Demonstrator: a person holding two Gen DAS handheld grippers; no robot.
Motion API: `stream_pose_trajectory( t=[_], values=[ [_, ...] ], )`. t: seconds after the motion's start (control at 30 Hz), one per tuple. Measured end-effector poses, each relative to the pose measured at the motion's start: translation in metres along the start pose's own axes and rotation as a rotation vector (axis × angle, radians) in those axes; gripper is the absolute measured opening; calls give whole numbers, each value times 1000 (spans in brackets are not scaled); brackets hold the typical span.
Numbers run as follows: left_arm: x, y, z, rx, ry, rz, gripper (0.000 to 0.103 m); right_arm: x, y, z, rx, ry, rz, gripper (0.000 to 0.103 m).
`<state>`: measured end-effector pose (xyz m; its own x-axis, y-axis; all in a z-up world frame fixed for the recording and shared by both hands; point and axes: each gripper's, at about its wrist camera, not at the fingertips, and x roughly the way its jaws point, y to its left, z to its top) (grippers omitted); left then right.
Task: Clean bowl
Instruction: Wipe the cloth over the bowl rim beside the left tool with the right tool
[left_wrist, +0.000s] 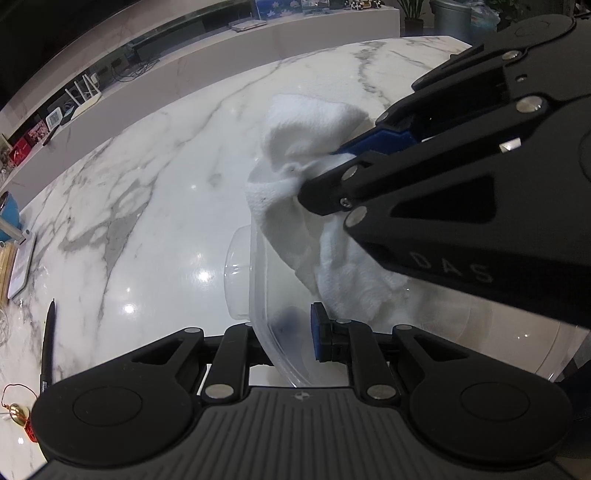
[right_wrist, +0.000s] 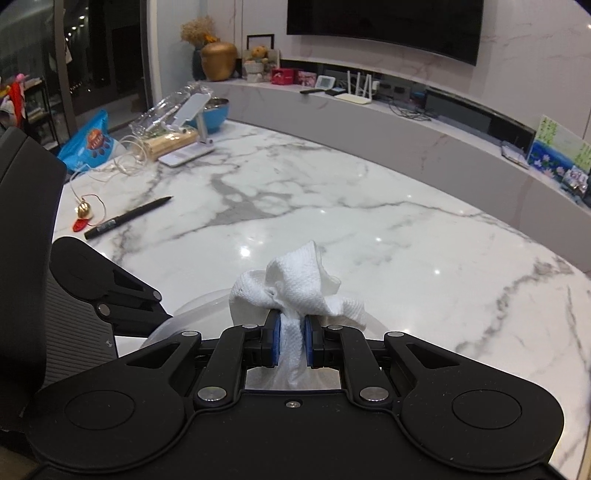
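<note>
You worked at a big white marble table (right_wrist: 332, 192) with grey lines, and lights shone on it. Behind it ran a long white shelf (right_wrist: 424, 122). A big dark TV (right_wrist: 384, 26) hung on the wall. A gold vase (right_wrist: 218, 61) stood near a dark window (right_wrist: 107, 48).

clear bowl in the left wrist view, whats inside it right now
The white cloth, pinched by the right gripper, hangs into the clear bowl, whose rim the left gripper clamps. The cloth and gripper cover much of the bowl's bottom, so dirt there cannot be judged.
</note>
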<state>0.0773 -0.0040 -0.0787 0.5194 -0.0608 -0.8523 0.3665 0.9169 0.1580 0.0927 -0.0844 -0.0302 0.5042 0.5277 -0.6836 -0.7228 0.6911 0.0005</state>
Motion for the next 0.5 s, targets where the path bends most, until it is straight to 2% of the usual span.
stream_pose_trajectory(
  t=[0.2,0.5],
  values=[
    [0,1,0,3,-1,-3,13,1,-10,-3,71,9,102,11],
    [-1,-4,-3,15,-3,0,13,2,-17,-6,109,42,244,12]
  ],
)
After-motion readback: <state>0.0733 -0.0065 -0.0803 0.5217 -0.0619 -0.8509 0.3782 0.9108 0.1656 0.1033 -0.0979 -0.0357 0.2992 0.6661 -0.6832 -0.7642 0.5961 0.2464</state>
